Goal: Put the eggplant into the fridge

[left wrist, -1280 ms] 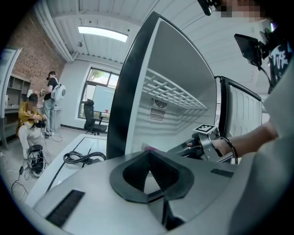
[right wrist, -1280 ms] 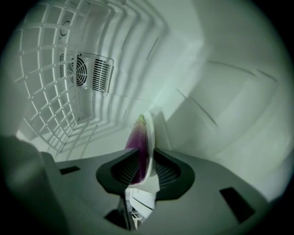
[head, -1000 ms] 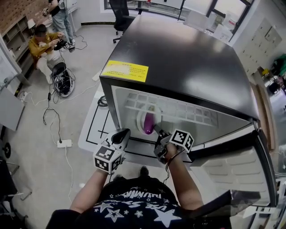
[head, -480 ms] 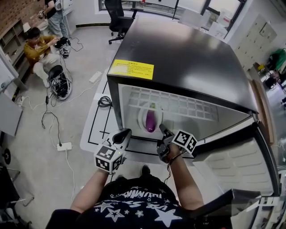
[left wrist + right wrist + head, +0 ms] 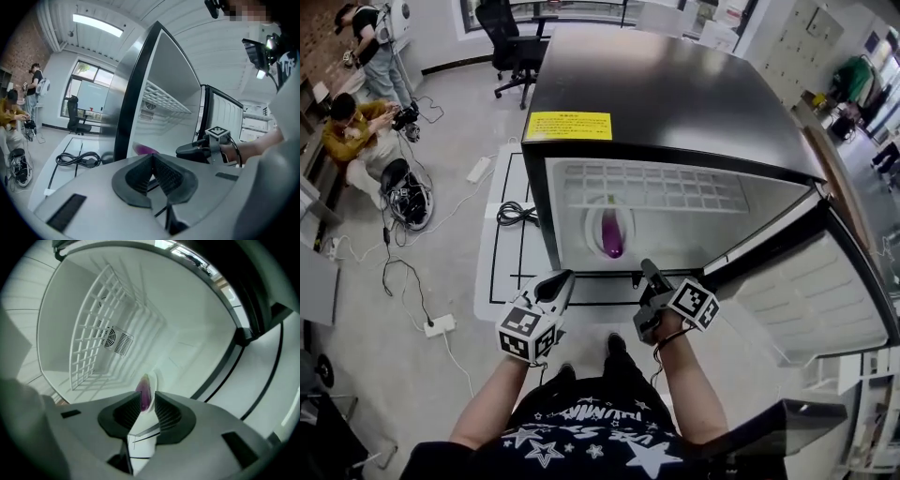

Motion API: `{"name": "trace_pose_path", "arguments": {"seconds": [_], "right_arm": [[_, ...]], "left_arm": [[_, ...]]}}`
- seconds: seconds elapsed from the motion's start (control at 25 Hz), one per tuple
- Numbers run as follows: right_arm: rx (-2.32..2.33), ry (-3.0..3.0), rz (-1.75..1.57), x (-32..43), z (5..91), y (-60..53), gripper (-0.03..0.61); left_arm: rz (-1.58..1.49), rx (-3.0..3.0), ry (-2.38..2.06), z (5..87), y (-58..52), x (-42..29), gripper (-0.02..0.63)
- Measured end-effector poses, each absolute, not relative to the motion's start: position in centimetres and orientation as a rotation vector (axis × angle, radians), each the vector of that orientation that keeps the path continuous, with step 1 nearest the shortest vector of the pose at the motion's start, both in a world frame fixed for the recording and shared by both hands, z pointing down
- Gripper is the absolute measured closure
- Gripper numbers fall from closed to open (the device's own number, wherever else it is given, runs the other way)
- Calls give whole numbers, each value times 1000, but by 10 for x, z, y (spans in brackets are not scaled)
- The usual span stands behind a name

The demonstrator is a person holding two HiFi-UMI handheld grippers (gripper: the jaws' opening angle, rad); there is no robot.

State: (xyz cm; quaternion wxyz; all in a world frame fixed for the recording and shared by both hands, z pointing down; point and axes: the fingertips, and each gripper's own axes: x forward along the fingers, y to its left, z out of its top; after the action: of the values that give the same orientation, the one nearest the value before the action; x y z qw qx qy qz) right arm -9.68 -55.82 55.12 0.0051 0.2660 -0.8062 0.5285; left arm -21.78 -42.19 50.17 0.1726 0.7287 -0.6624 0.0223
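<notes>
A purple eggplant point(image 5: 611, 232) lies on a white plate point(image 5: 592, 225) on the floor of the open black fridge point(image 5: 675, 94). My right gripper point(image 5: 645, 270) hovers in front of the fridge opening, open and empty, apart from the eggplant. In the right gripper view the eggplant point(image 5: 144, 392) and plate point(image 5: 153, 379) show beyond the gap of that gripper point(image 5: 147, 401). My left gripper point(image 5: 561, 277) hangs at the fridge's lower left corner, shut on nothing. From the left gripper view point(image 5: 152, 157), a sliver of eggplant point(image 5: 145, 149) and the right gripper point(image 5: 187, 151) are visible.
The fridge door point(image 5: 825, 291) stands swung open at the right. A white wire shelf point(image 5: 108, 329) sits inside the fridge. A black cable coil point(image 5: 516, 214), a power strip point(image 5: 439, 325), two people point(image 5: 356, 131) and an office chair point(image 5: 511, 37) are on the floor to the left.
My right gripper has drawn back out of the fridge, away from the eggplant, which stays on the plate. The head view has shifted back and up. The left gripper has hardly moved.
</notes>
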Motion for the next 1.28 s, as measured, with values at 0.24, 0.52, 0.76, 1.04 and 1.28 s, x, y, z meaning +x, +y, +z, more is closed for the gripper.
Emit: {"name": "trace_pose_path", "arguments": {"seconds": [0.24, 0.52, 0.76, 1.04, 1.28], "right_arm": [[955, -2506, 1698, -64, 560, -514, 526], [1062, -2506, 1727, -30, 561, -497, 549], [1109, -2560, 1657, -13, 546, -499, 549], [1103, -2567, 1599, 20, 541, -480, 549], [1103, -2543, 1597, 52, 544, -459, 548]], "left_arm": [[65, 2128, -1780, 510, -406, -209, 606], [44, 2140, -1734, 516, -406, -202, 606], [14, 2138, -1727, 515, -410, -195, 606], [39, 2152, -1713, 509, -407, -161, 606], [81, 2178, -1694, 504, -391, -127, 606]]}}
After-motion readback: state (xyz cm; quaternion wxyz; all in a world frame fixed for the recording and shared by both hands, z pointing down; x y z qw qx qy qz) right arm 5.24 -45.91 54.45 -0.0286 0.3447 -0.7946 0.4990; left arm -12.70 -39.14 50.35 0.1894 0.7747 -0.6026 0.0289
